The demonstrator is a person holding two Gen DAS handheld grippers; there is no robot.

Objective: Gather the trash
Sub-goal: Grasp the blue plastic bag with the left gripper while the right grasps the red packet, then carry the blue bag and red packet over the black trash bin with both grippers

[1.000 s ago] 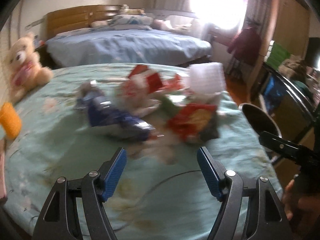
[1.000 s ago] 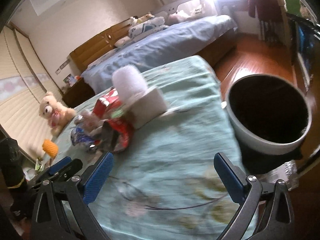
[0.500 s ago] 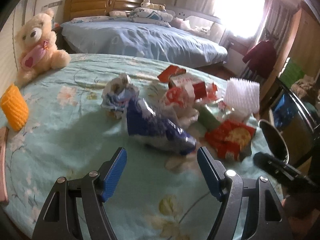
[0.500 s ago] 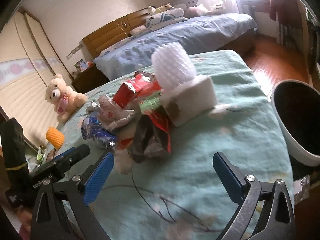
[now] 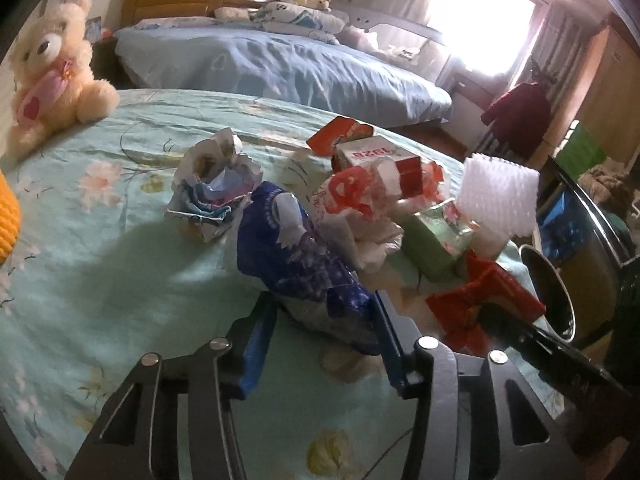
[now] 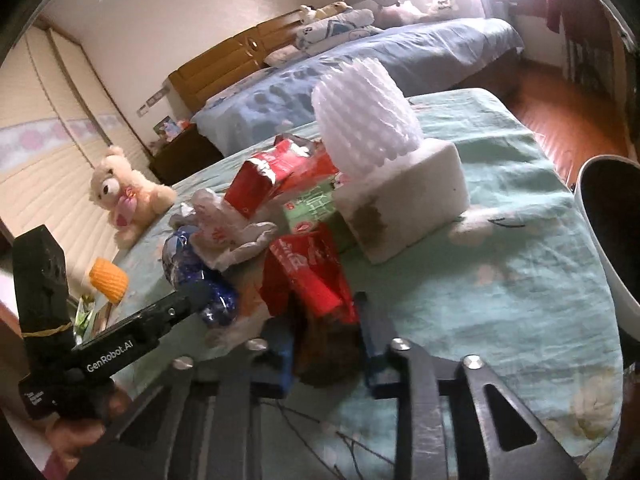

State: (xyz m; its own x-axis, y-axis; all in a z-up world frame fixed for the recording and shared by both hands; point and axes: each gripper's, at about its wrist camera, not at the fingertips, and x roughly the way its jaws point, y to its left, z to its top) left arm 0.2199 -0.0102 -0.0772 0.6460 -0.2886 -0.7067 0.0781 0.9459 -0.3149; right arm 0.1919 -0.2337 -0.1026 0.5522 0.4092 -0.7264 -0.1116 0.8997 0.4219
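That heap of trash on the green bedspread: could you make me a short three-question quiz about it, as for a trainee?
1. True or false: the left gripper has closed on the blue wrapper.
2. What does the right gripper hold? A) red snack bag B) white foam block C) teddy bear
3. Fill in: the white foam net sits on top of the ____.

Key: 1 true; 2 A; 3 white foam block.

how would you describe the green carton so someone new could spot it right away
On the mint floral bedspread sits a heap of trash. The green carton lies at its window-side end, just below the white foam net. It is the only green thing there; its neighbours are red, white or blue.
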